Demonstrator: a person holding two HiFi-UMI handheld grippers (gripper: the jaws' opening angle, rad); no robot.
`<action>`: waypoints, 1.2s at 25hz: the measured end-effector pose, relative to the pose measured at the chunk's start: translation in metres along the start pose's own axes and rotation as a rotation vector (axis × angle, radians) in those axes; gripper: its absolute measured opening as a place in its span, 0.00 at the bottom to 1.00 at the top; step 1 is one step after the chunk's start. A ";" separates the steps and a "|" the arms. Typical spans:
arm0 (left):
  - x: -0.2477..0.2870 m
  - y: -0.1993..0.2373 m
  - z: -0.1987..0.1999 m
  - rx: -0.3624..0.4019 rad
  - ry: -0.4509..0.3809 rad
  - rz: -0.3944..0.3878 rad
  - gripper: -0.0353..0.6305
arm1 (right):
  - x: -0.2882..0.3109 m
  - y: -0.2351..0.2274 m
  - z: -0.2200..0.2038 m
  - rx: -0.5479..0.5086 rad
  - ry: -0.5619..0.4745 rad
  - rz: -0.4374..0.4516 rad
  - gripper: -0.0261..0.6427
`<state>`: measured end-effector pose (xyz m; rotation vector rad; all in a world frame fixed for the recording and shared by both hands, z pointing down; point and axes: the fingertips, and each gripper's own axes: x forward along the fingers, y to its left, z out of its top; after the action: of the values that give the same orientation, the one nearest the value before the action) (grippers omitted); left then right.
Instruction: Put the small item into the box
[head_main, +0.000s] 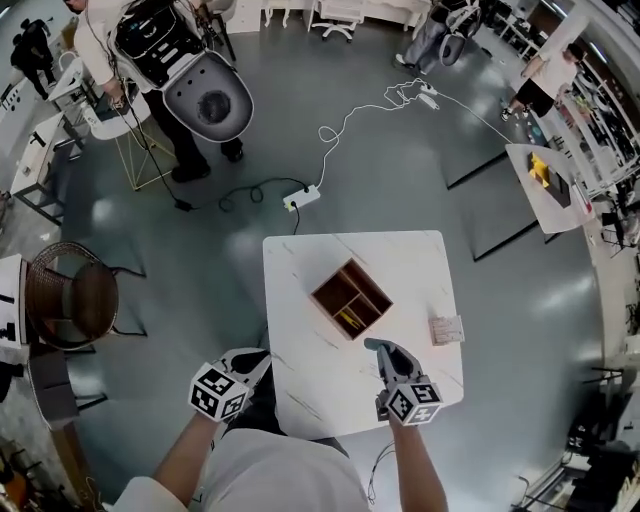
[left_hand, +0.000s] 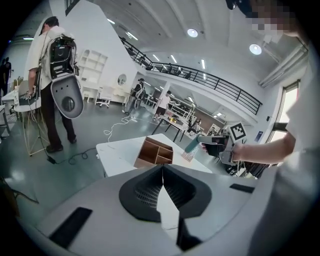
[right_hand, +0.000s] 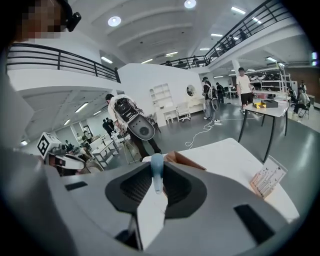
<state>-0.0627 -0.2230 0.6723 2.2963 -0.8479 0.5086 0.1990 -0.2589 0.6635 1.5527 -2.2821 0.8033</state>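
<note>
Left gripper: hangs off the table's left edge, near the person's body. Jaws are pressed together with nothing between them. It takes no part in the work.

Box: wooden, open-topped and split into compartments, it sits at mid-table. A yellow object lies in the compartment nearest the person.

Right gripper: held over the table just short of the box's near corner, clenched on the small item.

Small item: pale blue and slender. What it is cannot be made out, possibly a cap or tube. Its long axis runs along the jaws. The free end sticks out past the tips and points toward the box. Seen from the left gripper, it slopes down toward the table.

Packet: flat on the table, to the right of the gripper and apart from it.

Risks:
- The grip appears to cover only the item's rear part, so a tilt or knock could swing or drop it.
- The protruding end could strike the box wall or a divider on approach.
- A release short of the rim would land it on the table.
</note>
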 end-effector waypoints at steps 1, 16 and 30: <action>0.004 0.002 0.001 0.001 0.005 -0.007 0.07 | 0.006 -0.002 -0.003 0.000 0.007 -0.008 0.16; 0.033 0.031 -0.011 -0.027 0.096 -0.068 0.07 | 0.074 -0.035 -0.058 0.083 0.082 -0.134 0.16; 0.048 0.054 -0.024 -0.040 0.168 -0.085 0.08 | 0.109 -0.052 -0.107 0.130 0.144 -0.234 0.16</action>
<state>-0.0685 -0.2596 0.7385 2.2069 -0.6700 0.6313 0.1947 -0.2950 0.8209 1.7173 -1.9379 0.9796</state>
